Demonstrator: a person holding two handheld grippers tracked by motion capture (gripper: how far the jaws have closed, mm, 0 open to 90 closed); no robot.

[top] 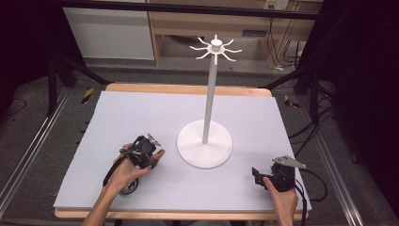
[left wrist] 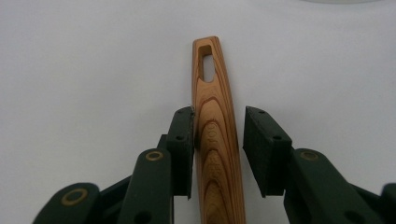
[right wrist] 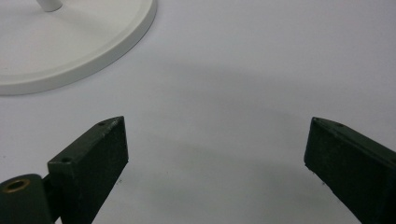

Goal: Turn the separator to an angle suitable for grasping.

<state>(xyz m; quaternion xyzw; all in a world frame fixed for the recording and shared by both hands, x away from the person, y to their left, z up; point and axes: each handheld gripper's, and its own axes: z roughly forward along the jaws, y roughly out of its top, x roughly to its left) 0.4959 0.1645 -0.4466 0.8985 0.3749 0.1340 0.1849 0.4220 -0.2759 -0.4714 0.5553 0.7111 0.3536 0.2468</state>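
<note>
Wooden handle (left wrist: 217, 135): it lay between the jaws of your left gripper (left wrist: 218, 140), pointing away from you over the pale mat (top: 141, 113); its far end carried a slotted hanging hole; whatever was at its other end was hidden.
Left gripper: in the high view it sat at the near left of the table (top: 188, 89), just left of the stand's round base (top: 204, 143); in its own view 1 pad touched the handle and the other stood off with a sliver of mat showing; so the grip was loose, not clamped.
Right gripper (right wrist: 215, 154): you held it released, jaws spread wide over bare mat with nothing between them, at the near right (top: 263, 178), with the base edge (right wrist: 79, 56) ahead of it.
Stand: 1 white pole (top: 209, 94) rose from the base to a ring of hooks (top: 216, 48) well above the table.
Step, as I judged it: you were taking hold of the handle, probably to hang it by the slot on 1 hook.
Advice: you needed both pads pressing before lifting; a 1-sided touch could let the handle twist or drop; gripping well behind the slot left the hole free for the hook; keeping the right gripper ready near the base would have steadied the stand.
</note>
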